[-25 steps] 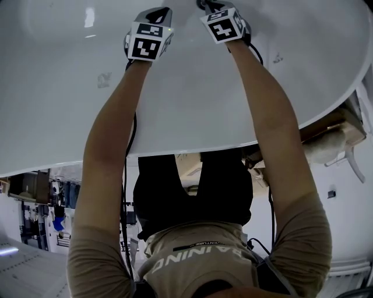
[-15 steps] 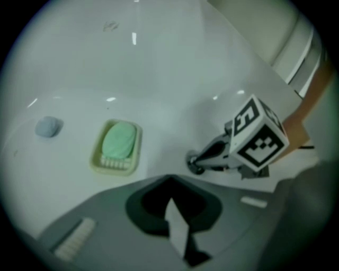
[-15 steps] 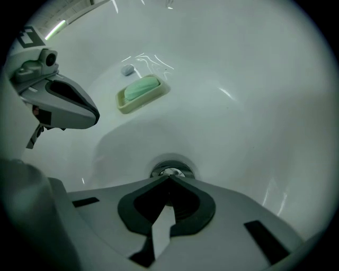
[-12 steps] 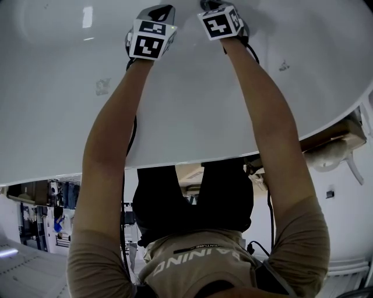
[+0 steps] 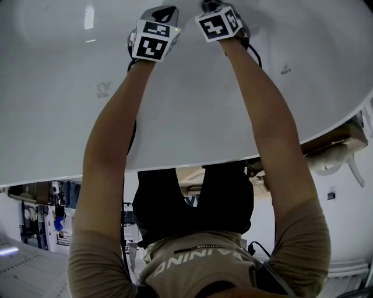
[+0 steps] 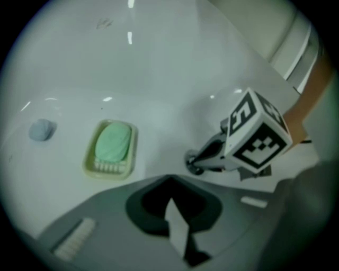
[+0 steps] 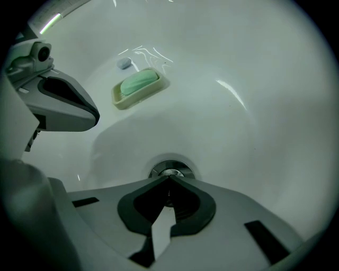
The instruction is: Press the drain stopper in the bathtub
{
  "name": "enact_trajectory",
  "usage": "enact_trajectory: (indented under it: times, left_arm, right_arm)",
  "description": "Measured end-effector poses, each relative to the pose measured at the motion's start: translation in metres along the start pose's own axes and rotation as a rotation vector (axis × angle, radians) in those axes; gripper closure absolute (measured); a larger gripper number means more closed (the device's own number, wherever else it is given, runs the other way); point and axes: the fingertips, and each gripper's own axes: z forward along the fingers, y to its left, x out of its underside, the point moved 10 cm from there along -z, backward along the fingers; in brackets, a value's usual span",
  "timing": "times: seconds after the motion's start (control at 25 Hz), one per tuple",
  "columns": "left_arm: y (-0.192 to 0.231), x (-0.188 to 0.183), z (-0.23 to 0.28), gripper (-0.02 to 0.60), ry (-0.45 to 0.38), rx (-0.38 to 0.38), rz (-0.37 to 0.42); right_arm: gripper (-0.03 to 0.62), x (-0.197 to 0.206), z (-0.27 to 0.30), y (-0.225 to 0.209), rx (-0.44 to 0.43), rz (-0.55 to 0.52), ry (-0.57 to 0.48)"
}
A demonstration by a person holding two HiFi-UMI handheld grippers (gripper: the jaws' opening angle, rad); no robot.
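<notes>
The chrome drain stopper sits in the floor of the white bathtub. My right gripper is shut, and its closed tips rest at the stopper's near edge. In the left gripper view the right gripper points down onto the stopper, apparently touching it. My left gripper is shut on nothing and hovers beside the right one, over bare tub floor. In the head view both arms reach deep into the tub, with the left gripper and right gripper close together at the top edge.
A pale green soap dish with a green soap bar lies on the tub floor left of the drain, also visible as the soap dish. A small blue-grey lump lies beyond it. The tub rim runs under my arms.
Almost nothing has changed. Both grippers stay deep in the tub, and the left one has drifted slightly to the right in the head view.
</notes>
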Motion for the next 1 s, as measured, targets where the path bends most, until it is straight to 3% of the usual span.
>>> enact_trajectory:
  times: [0.2,0.44,0.72,1.0]
  left_arm:
    - [-0.006,0.000,-0.003,0.579,0.014,-0.007,0.021]
    - [-0.016,-0.009,-0.028,0.578,0.029,-0.008,0.053]
    - [-0.039,-0.045,-0.090,0.579,0.026,-0.023,0.099]
    - [-0.065,-0.089,-0.161,0.578,-0.008,-0.054,0.118]
  right_arm:
    - [0.585,0.014,-0.011,0.001,-0.019,-0.028,-0.076]
    - [0.586,0.026,-0.037,0.000,-0.034,-0.003,-0.059]
    - [0.586,0.021,-0.118,0.010,-0.027,-0.049,-0.092]
    - [0.586,0.015,-0.205,0.003,-0.008,0.009,-0.118]
